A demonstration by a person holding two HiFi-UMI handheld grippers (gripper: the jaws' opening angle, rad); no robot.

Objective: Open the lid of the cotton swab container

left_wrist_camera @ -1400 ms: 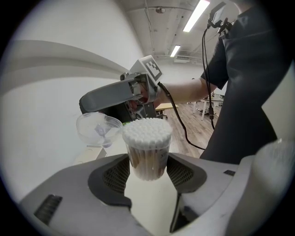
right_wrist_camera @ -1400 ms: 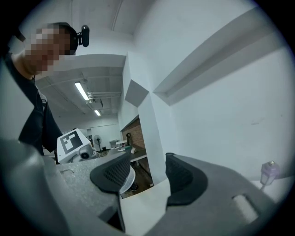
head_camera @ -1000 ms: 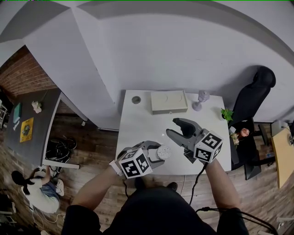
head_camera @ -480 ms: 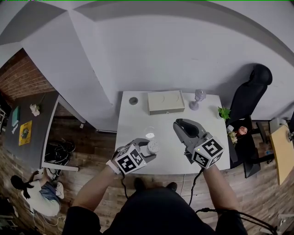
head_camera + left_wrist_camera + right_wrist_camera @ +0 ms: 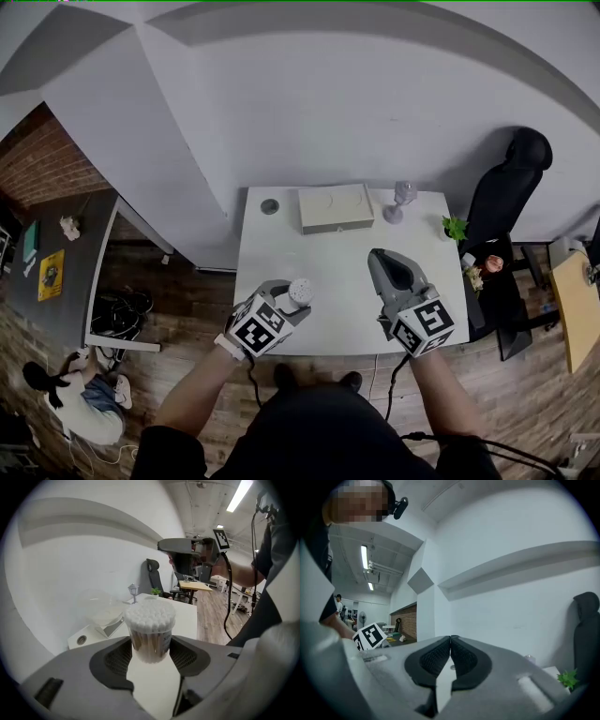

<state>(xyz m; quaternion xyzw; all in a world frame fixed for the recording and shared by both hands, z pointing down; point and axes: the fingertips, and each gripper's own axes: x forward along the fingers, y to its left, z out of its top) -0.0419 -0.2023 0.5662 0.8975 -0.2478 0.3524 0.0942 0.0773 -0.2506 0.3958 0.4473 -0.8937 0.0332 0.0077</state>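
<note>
The cotton swab container (image 5: 150, 632) is a clear round tub packed with white-tipped swabs, and its top is uncovered. My left gripper (image 5: 151, 654) is shut on its sides and holds it upright over the table's front left (image 5: 292, 305). From the head view I see the white swab tips (image 5: 300, 290). A clear lid (image 5: 99, 605) lies on the table behind and to the left of the tub. My right gripper (image 5: 382, 257) hangs over the table's right side, shut with nothing between its pads (image 5: 450, 638). The left gripper view shows it in the air (image 5: 165, 545).
On the white table (image 5: 342, 272), a beige box (image 5: 336, 207) stands at the back, with a round grommet (image 5: 270, 205) at the back left. A small grey lamp figurine (image 5: 403, 202) and a potted plant (image 5: 454, 228) are at the back right. A black chair (image 5: 514, 183) stands right of the table.
The right jaws went from wide open to shut, empty, and that gripper drew back to the right. The left gripper carried the tub leftward toward the table's front left.
</note>
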